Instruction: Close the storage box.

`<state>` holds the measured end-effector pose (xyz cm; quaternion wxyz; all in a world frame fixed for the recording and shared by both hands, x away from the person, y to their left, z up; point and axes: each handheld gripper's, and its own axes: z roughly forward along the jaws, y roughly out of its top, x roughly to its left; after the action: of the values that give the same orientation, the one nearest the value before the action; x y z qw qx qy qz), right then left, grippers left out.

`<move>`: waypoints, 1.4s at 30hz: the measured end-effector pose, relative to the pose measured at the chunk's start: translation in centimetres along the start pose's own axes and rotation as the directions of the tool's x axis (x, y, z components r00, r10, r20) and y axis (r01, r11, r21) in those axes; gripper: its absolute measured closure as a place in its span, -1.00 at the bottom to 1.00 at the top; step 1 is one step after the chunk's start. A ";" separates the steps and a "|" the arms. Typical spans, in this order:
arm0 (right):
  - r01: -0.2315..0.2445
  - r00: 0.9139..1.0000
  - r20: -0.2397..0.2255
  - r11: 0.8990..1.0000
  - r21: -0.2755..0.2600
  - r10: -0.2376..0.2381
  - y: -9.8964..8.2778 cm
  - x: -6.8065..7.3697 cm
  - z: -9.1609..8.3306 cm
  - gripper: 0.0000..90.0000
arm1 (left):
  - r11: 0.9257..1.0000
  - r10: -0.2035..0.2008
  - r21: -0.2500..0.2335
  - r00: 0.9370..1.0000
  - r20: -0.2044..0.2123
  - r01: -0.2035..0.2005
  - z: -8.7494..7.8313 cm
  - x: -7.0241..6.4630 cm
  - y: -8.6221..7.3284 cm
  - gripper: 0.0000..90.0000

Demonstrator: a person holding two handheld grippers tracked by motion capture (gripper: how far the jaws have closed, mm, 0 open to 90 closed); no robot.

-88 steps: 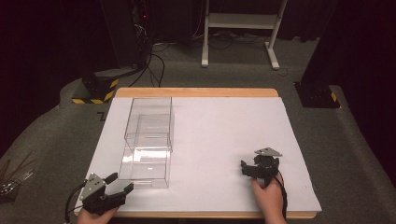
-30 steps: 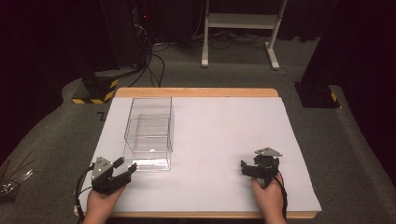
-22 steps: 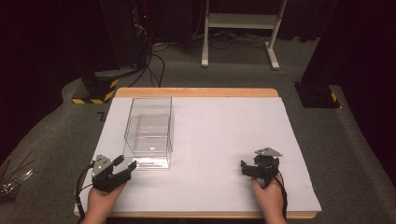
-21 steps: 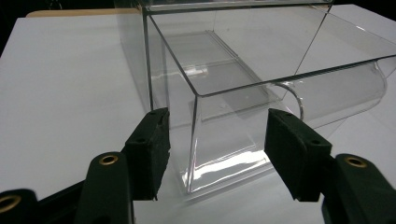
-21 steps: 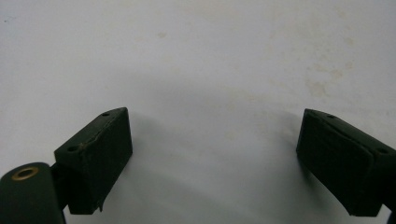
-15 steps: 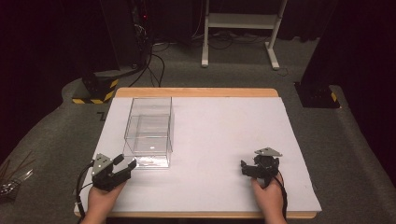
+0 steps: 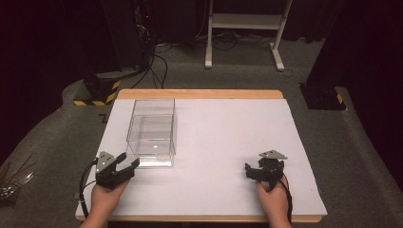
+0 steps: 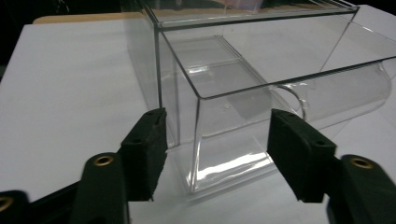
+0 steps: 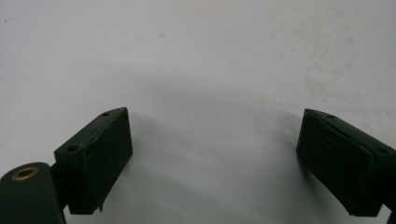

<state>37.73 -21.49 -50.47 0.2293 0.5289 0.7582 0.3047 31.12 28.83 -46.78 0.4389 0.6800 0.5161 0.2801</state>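
A clear plastic box (image 7: 152,133) with a drawer inside stands on the left half of the white table (image 7: 223,137). My left gripper (image 7: 128,160) sits just in front of the box's near left corner. In the left gripper view the box (image 8: 243,93) fills the scene ahead, and my left gripper (image 8: 215,140) has just been opening. Its jaws flank the drawer's near corner without touching it. My right gripper (image 7: 259,172) rests at the near right of the table. Seen in its own view, the right gripper (image 9: 212,140) is open over bare white surface.
The table's wooden edge (image 7: 199,94) runs along the far side. Beyond it on the floor are a white stand (image 7: 242,28), cables (image 7: 152,61) and a yellow-black striped block (image 7: 97,92). Metal tools (image 7: 12,183) lie on the floor at the left.
The drawer that stuck out toward me earlier now sits inside the box. My left gripper moved up to the box front and its jaws went from shut to open. The right gripper stayed still.
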 end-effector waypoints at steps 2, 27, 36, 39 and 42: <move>0.000 1.000 0.000 1.000 0.000 0.000 0.0 0.0 0.0 -0.77 | 1.000 -0.006 0.002 1.000 -0.002 0.006 0.2 0.1 0.1 -0.27; 0.000 1.000 0.000 1.000 0.000 0.000 0.0 0.0 0.0 -0.77 | 0.999 -0.032 -0.017 0.999 -0.039 0.031 1.9 0.8 1.2 -0.27; 0.001 1.000 0.000 1.000 0.000 -0.001 0.0 0.0 0.0 -0.77 | 0.999 -0.037 -0.028 0.998 -0.054 0.036 2.6 1.0 1.5 -0.27; 0.000 1.000 0.000 1.000 0.000 0.000 0.0 0.0 0.0 -0.77 | 0.999 -0.043 -0.034 0.997 -0.059 0.041 2.7 1.1 1.6 -0.27; 0.000 1.000 0.000 1.000 0.000 0.000 0.0 0.0 0.0 -0.77 | 0.998 -0.045 -0.038 0.997 -0.061 0.043 3.0 1.2 1.7 -0.27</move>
<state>37.74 -21.50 -50.47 0.2292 0.5287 0.7583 0.3048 34.71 28.88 -46.75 0.4412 0.6514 0.5391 0.3007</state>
